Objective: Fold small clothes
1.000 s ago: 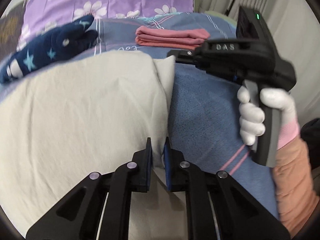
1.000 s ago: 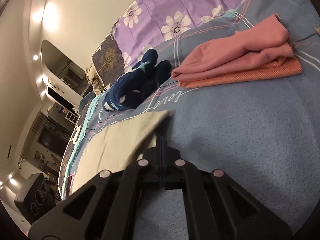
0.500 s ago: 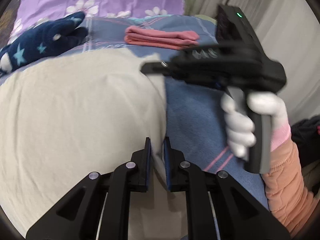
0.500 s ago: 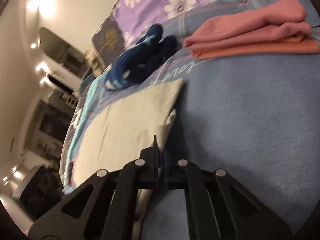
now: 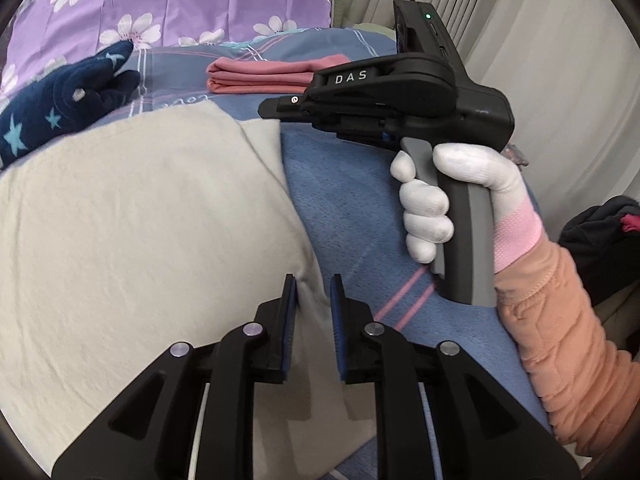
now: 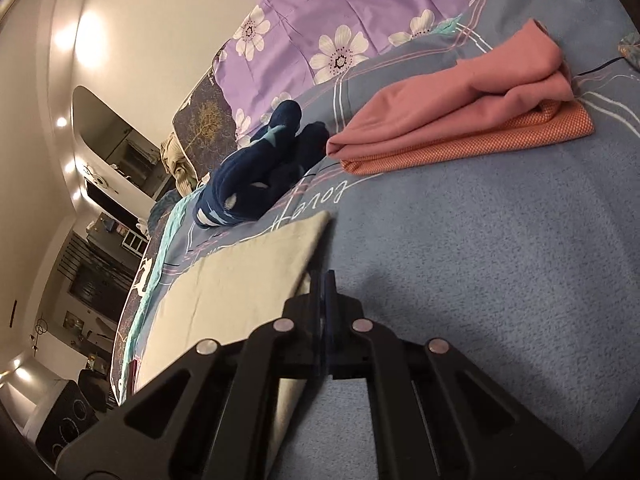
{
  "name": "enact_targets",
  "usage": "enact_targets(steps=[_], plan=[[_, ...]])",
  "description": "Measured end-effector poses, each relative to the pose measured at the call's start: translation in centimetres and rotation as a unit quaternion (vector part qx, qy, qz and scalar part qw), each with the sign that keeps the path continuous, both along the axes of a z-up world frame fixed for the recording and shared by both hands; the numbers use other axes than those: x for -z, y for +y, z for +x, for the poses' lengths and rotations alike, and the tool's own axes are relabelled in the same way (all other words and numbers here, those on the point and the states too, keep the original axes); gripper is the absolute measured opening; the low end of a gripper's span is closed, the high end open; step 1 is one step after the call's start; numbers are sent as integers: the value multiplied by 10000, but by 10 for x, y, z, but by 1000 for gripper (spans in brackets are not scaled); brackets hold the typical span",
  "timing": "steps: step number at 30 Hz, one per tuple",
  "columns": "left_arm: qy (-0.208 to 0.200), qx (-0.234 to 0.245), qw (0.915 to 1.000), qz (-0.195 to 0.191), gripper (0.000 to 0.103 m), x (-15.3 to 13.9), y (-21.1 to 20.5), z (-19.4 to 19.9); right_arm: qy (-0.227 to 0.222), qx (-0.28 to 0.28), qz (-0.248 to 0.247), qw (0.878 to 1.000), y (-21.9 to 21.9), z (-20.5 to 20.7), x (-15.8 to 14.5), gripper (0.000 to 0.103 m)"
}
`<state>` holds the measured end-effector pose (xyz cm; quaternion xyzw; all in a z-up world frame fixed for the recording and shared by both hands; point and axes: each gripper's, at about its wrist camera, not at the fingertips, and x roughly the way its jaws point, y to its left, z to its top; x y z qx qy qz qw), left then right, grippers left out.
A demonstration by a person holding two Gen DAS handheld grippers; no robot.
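L gripper [image 5: 313, 294] now apart over cream cloth [image 5: 140, 220]; R gripper [image 6: 323, 292] closed.

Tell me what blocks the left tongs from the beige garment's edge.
Nothing visible. The beige garment has its right edge lying directly between the open left tongs. The right tongs sit farther up that edge, clear of them.

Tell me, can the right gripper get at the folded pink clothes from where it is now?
Probably yes. The bedcover between the right gripper and the folded pink clothes looks free, and its fingers appear shut with nothing clearly held.
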<state>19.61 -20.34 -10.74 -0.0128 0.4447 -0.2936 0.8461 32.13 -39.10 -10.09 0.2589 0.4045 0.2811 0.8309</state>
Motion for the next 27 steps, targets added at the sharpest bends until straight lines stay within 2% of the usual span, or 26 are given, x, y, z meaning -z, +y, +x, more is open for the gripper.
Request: enact_targets(steps=[2, 4, 6, 8, 10, 12, 13, 15, 17, 20, 23, 26, 27], plan=[[159, 176, 9993, -297, 18, 2, 1, -1, -56, 248, -105, 9996, -7, -4, -5, 2], [178, 275, 9986, -415, 26, 4, 0, -5, -208, 304, 6, 9993, -9, -12, -18, 2], [182, 288, 9983, -463, 27, 5, -1, -8, -418, -3, 181, 9990, -3, -19, -32, 2], [236, 309, 9977, -560, 28, 5, 0, -8, -493, -648, 132, 9966, 19, -26, -39, 4], [262, 342, 9974, -576, 28, 5, 1, -12, -300, -1092, -182, 9934, 43, -26, -29, 5], [344, 368, 9969, -605, 28, 5, 3, -16, 7, -923, -1173, 9888, 64, -20, -1, 0], [403, 376, 9965, -629, 29, 4, 6, -19, -22, -866, -1526, 9845, 70, -18, 11, 0], [426, 285, 9966, -643, 32, 2, 21, -28, -74, -822, -1382, 9870, 67, -17, 9, 0], [305, 99, 9976, -611, 32, -3, 40, -39, -224, -717, -1504, 9858, 65, -20, 8, 0], [15, -423, 9969, -660, 34, -19, 91, -60, -169, -720, -1406, 9873, 64, -20, 12, 0], [-364, -1237, 9900, -576, 37, -37, 163, -81, -115, -712, -1267, 9893, 61, -21, 15, 0], [-555, -2168, 9736, -457, 37, -45, 243, -105, -110, -691, -1227, 9900, 59, -19, 13, 0], [-583, -2541, 9645, -412, 37, -45, 274, -113, -118, -680, -1241, 9899, 59, -20, 12, 0]])
